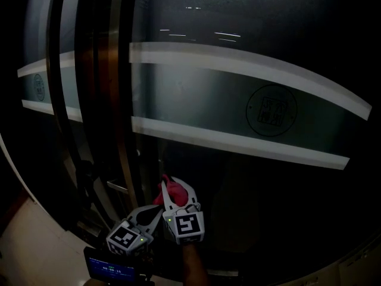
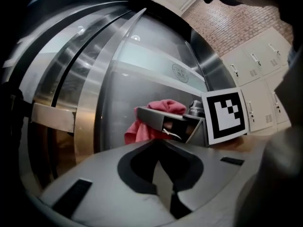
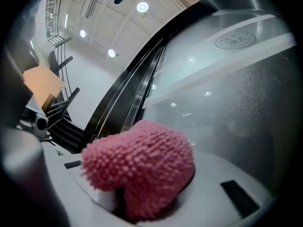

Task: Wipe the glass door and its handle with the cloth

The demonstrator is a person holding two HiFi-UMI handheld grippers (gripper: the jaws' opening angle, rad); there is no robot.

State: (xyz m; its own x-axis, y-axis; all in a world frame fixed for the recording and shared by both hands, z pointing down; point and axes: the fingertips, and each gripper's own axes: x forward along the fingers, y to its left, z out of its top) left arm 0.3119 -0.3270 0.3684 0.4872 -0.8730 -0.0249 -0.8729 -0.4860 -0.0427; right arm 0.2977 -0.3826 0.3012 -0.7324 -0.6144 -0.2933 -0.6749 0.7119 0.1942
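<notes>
In the head view, a dark, smooth glass door (image 1: pixel 238 16) is seen, crossed by two pale frosted bands (image 1: pixel 238 64) with a round emblem (image 1: pixel 271 111) between them. It is bounded on the left by a brushed metal upright (image 1: pixel 110 100). Low in the middle, the right hand-held gripper (image 1: pixel 177 188) is pointed at the pane with a pink cloth (image 1: pixel 168 190) at its tips. The left hand-held gripper (image 1: pixel 152 212) is held just beside it, to the left. Wide bare glass lies above and to the right.

In the left gripper view, the jaws are seen pressed together with nothing between them. Pale lockers (image 2: pixel 255 65) and a brick wall (image 2: pixel 236 25) are seen far right.

In the right gripper view, the nubby, tufted cloth is clamped between the jaws, close to the glass; contact cannot be made out.
</notes>
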